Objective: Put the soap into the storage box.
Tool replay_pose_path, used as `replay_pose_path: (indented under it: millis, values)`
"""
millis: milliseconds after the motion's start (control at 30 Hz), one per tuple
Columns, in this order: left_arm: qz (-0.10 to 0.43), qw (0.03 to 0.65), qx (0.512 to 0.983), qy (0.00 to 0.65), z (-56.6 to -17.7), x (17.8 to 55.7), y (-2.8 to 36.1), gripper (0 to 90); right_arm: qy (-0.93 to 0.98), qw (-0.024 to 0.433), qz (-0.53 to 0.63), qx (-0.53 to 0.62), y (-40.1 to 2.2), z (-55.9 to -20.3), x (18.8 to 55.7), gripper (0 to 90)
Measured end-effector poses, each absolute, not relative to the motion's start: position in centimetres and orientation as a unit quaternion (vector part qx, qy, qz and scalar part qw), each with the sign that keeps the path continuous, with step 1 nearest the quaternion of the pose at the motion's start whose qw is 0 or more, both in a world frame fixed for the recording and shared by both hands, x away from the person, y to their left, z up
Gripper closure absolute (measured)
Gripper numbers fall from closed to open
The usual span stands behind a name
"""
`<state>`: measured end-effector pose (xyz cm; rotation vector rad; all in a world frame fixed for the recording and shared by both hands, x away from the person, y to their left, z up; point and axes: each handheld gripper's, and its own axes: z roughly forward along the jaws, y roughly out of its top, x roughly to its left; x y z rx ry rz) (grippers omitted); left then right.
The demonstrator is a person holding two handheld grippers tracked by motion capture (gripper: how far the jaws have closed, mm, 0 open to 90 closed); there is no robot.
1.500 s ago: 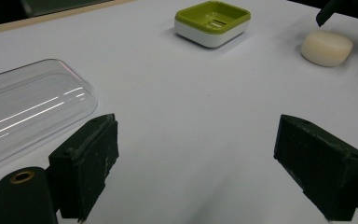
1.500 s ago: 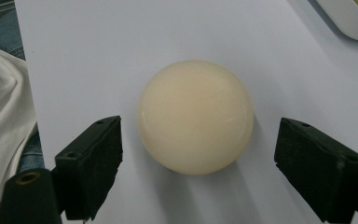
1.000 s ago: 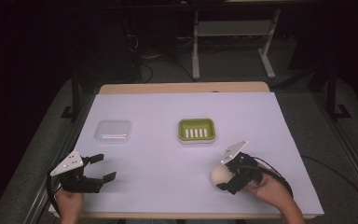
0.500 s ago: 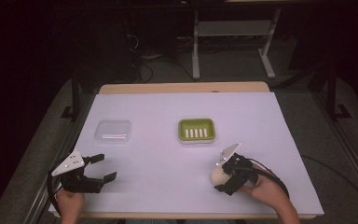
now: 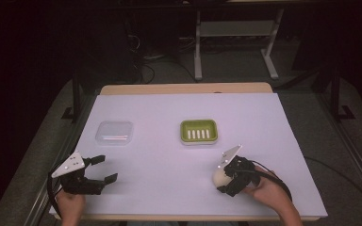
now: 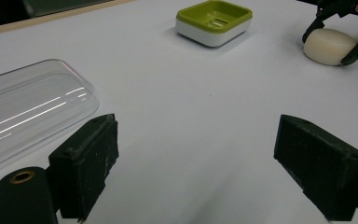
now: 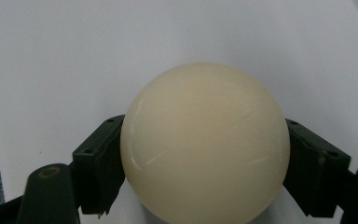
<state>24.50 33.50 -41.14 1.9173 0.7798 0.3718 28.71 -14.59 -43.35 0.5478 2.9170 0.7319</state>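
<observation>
While the right gripper [image 5: 222,181] clasped the soap bar [image 5: 220,177], a firm, level hold suited lifting toward the green dish [image 5: 198,131]; the left gripper [image 5: 104,169] sat open.

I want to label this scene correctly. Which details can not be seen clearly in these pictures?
- Right gripper view: the soap bar hides the table behind it, and whether it is lifted.
- Left gripper view: the clear lid is cut off by the left edge.
- High view: the green soap dish slots are too small to judge.
</observation>
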Motion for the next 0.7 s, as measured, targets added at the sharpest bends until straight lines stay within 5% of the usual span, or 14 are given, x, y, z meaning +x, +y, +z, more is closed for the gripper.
replay_pose_path:
  millis: [700]
  values:
    - [0.154,0.498,0.792,0.319,-41.12,24.46,33.48,13.1,0.949,0.048,0.248,0.189,-14.79,-42.67,28.66,22.8]
